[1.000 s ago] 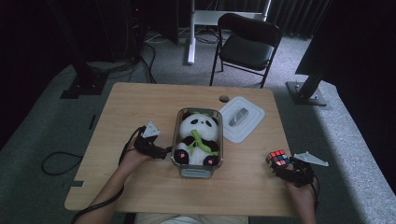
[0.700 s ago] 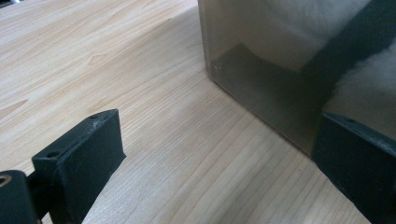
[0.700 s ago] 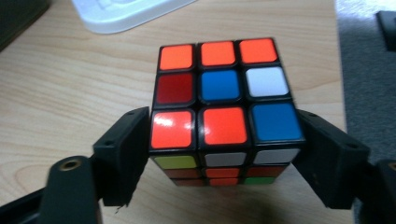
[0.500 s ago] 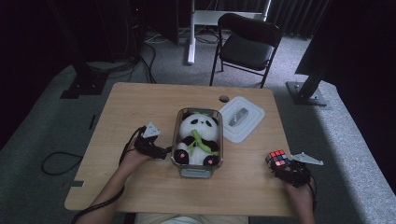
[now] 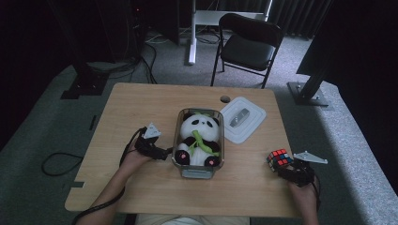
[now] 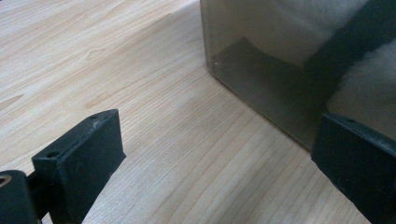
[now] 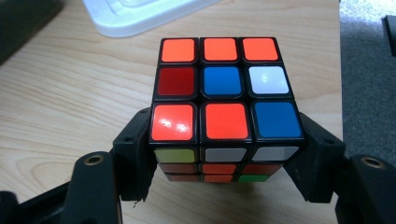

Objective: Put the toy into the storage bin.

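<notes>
**A dim room around a pale wooden desk**

A light wood desk (image 5: 141,108) stands on grey carpet (image 5: 42,140), with a round cable hole (image 5: 225,99) near its far edge. Beyond the far edge sits a black folding chair (image 5: 248,47), and beside it a white post (image 5: 191,33) rises from the floor. Black cables (image 5: 141,56) trail over the carpet at the far left. Dark curtains (image 5: 291,14) close off the back. A grey metal foot plate (image 5: 309,93) lies past the desk's right far corner.

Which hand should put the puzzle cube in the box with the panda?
The right. Its gripper already clamps the puzzle cube, while the left gripper sits open and empty beside the clear box holding the panda.
</notes>
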